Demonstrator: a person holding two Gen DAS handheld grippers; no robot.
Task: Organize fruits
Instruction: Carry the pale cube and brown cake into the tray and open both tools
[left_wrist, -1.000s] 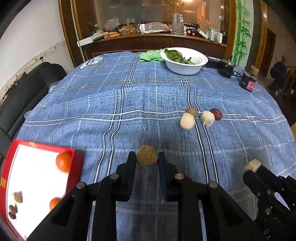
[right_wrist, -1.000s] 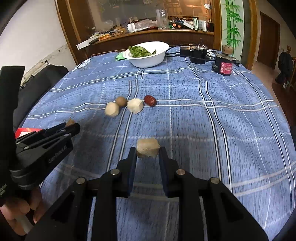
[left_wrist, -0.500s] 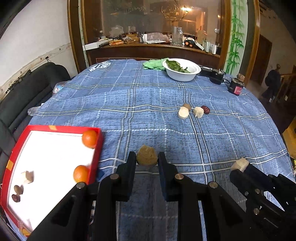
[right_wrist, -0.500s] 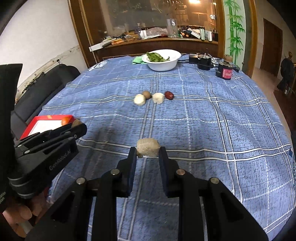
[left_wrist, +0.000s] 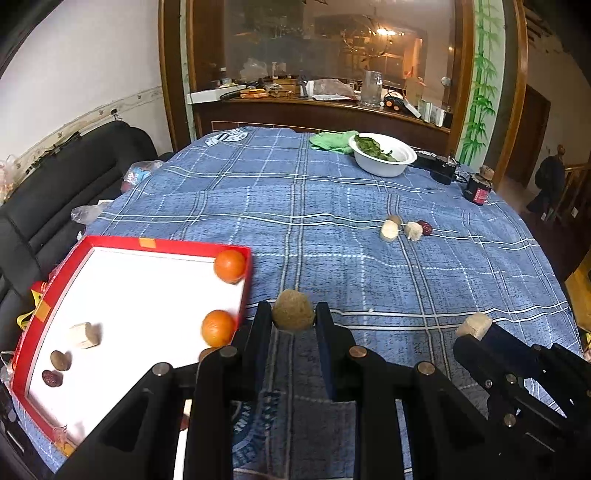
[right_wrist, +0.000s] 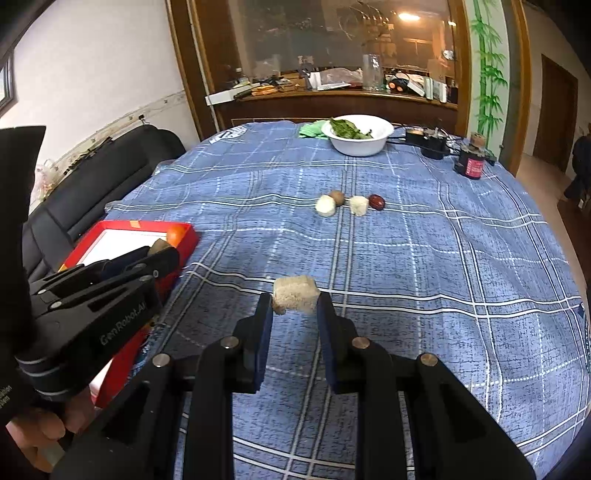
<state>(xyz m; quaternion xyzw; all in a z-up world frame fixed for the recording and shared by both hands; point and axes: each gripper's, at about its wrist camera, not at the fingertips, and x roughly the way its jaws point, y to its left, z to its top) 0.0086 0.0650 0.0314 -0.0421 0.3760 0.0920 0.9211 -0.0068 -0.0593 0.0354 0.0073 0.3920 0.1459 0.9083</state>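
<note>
Both grippers, L (left_wrist: 293, 319) clamping round brown fruit (left_wrist: 293, 309), R (right_wrist: 294, 303) clamping pale cube chunk (right_wrist: 295, 293), have pulled back, red-rimmed white tray (left_wrist: 162, 245) now at 9 o'clock, drop-off likely next.

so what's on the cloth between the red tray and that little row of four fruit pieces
Nothing: in the left wrist view, only bare blue checked cloth lies between the red tray and the row of pieces.

bare cloth (left_wrist: 332, 266) ahead, tray wall (left_wrist: 246, 291) left

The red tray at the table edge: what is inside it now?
In the red tray: two oranges, a pale cube, a brown fruit, a dark red fruit. The left gripper covers its near corner.
</note>
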